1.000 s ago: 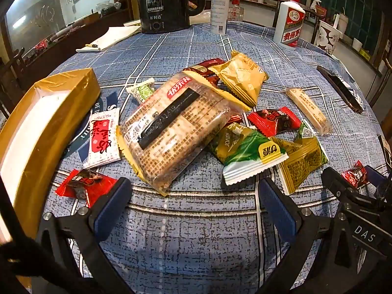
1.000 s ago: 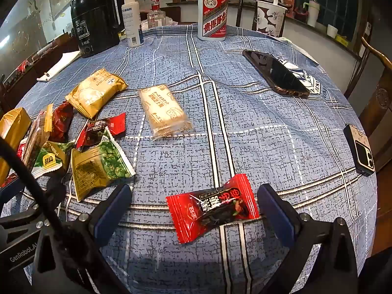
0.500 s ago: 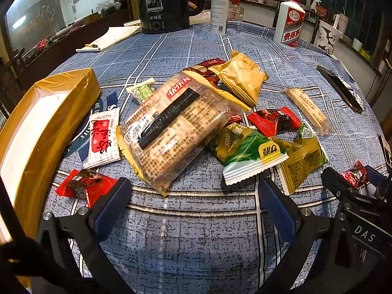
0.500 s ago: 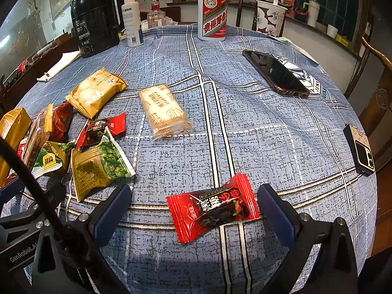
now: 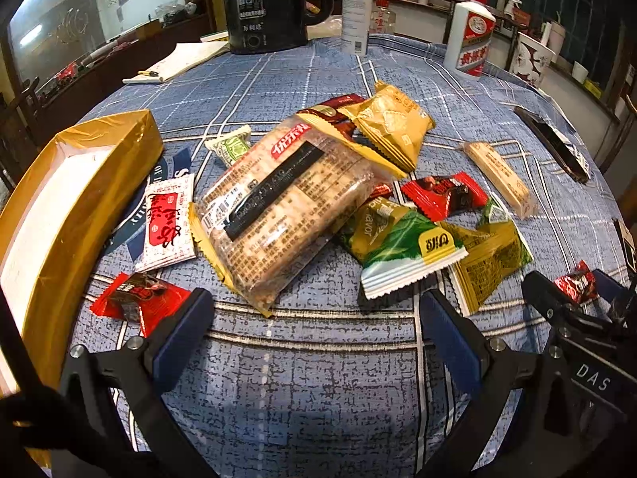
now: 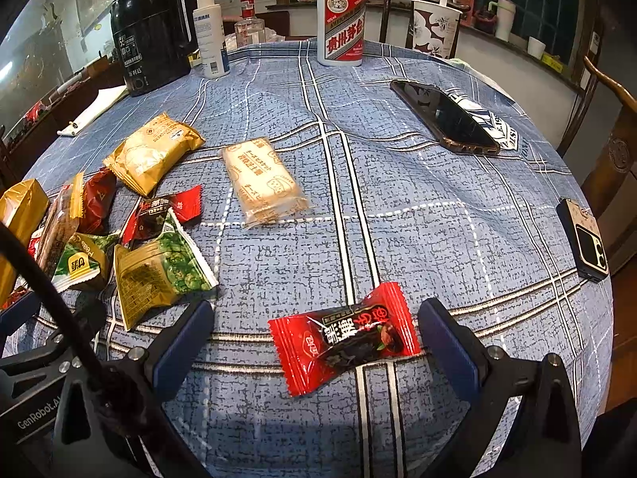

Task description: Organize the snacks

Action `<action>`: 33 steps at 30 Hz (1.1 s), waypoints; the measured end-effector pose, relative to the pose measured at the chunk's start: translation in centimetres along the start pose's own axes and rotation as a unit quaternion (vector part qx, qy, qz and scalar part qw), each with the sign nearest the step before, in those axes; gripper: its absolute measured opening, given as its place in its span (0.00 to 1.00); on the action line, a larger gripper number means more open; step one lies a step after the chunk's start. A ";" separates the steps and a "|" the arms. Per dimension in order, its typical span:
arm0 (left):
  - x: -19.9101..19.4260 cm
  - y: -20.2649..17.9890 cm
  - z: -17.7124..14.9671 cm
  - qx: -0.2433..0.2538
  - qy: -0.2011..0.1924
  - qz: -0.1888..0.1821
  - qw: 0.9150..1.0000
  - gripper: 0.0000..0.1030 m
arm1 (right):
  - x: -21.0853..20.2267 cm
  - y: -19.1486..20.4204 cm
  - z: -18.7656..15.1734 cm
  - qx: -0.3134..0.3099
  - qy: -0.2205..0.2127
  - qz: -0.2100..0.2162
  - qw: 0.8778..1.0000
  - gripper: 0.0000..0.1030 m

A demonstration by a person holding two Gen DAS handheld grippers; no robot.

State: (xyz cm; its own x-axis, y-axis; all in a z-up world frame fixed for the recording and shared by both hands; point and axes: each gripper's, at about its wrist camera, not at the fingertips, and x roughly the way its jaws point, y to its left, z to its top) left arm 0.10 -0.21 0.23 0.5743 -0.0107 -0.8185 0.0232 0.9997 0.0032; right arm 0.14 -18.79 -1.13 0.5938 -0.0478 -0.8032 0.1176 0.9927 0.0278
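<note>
With the gold box [image 5: 79,183] at the left edge seemingly empty, sorting looks barely begun: the right gripper [image 6: 314,338], fingers spread and empty, brackets the red candy [image 6: 346,338] at bottom centre, needing only to close, while the left gripper [image 5: 314,334] hovers equally spread.

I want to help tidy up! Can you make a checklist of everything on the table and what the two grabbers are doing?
Surface: round table, blue checked cloth.
Job's things: big cracker pack atop the snack pile; red candy between the right gripper's fingers; gold box at left, open.
Clutter: two phones, kettle, spray bottle, liquor bottle, notepad.
Grippers: left gripper open, empty; right open.
Cables: black cable at left.
Surroundings: wooden chairs, cluttered counter.
</note>
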 end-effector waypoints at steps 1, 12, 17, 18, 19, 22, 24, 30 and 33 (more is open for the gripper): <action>0.1 0.1 -0.1 0.003 0.003 -0.002 1.000 1.00 | -0.2 0.0 0.0 -0.002 0.001 0.002 1.000 1.00; -0.6 -0.1 -0.7 0.049 0.024 -0.039 0.998 0.96 | -0.4 0.2 -0.2 -0.012 0.022 0.010 1.000 1.00; -3.6 0.8 -2.1 0.045 0.011 -0.108 0.993 0.91 | -1.0 -0.1 -0.9 -0.008 0.039 0.004 0.999 0.93; -4.4 1.2 -2.2 0.043 0.004 -0.118 0.992 0.91 | -1.5 -0.3 -1.2 0.001 0.039 -0.003 0.999 0.89; -5.6 1.8 -2.5 0.039 -0.008 -0.133 0.990 0.91 | -2.1 -0.5 -1.5 0.007 0.038 -0.012 0.999 0.87; -9.0 4.1 -3.3 0.024 -0.041 -0.187 0.981 0.90 | -5.2 -0.4 -2.5 0.021 0.014 -0.051 0.998 0.87; -10.9 5.5 -3.8 0.031 -0.046 -0.220 0.974 0.87 | -7.5 0.2 -2.9 0.015 -0.006 -0.073 0.997 0.86; -17.5 11.6 -4.6 0.054 -0.137 -0.231 0.962 0.86 | -14.2 3.6 -2.6 0.014 -0.088 -0.077 0.993 0.86; -20.9 14.4 -4.6 0.061 -0.218 -0.185 0.956 0.86 | -15.2 4.4 -1.9 0.023 -0.107 -0.065 0.992 0.86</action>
State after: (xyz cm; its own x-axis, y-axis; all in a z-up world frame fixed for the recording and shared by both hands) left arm -15.31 14.52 14.74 0.7938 -0.3981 -0.4599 0.3709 0.9160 -0.1528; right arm -9.88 -13.48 10.02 0.7264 -0.2022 -0.6568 0.2375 0.9707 -0.0361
